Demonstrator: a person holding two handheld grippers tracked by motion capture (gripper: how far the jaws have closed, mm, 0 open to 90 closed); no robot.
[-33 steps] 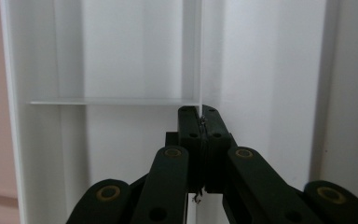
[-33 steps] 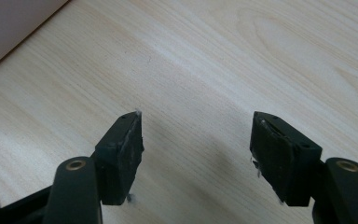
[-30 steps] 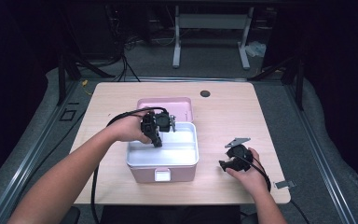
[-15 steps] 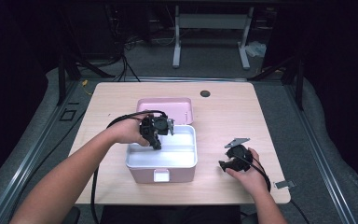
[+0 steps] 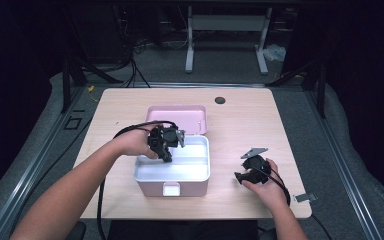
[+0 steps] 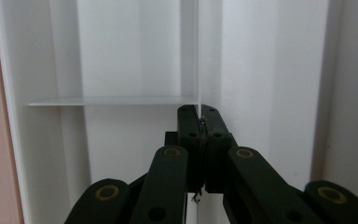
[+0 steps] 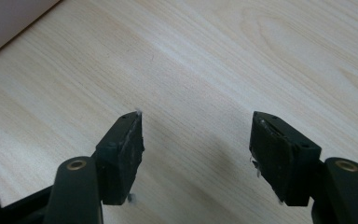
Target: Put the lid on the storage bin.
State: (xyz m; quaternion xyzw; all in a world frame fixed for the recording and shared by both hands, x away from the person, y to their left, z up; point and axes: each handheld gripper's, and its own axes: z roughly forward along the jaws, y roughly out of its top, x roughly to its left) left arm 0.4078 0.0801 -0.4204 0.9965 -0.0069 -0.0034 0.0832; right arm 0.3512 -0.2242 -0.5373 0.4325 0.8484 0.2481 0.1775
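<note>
Inside the pink box (image 5: 172, 187), left claw (image 6: 199, 114) pinches thin white divider (image 6: 199, 56) (upright).

A light wooden rectangular table (image 5: 260, 125) stands on grey carpeted floor (image 5: 340, 150). Behind it, a white metal stand (image 5: 225, 30) sits in dim darkness

Black left gripper (image 5: 166, 143), black right gripper (image 5: 252, 170), brass-coloured pivot screws, trailing black cables, bare forearms
</note>
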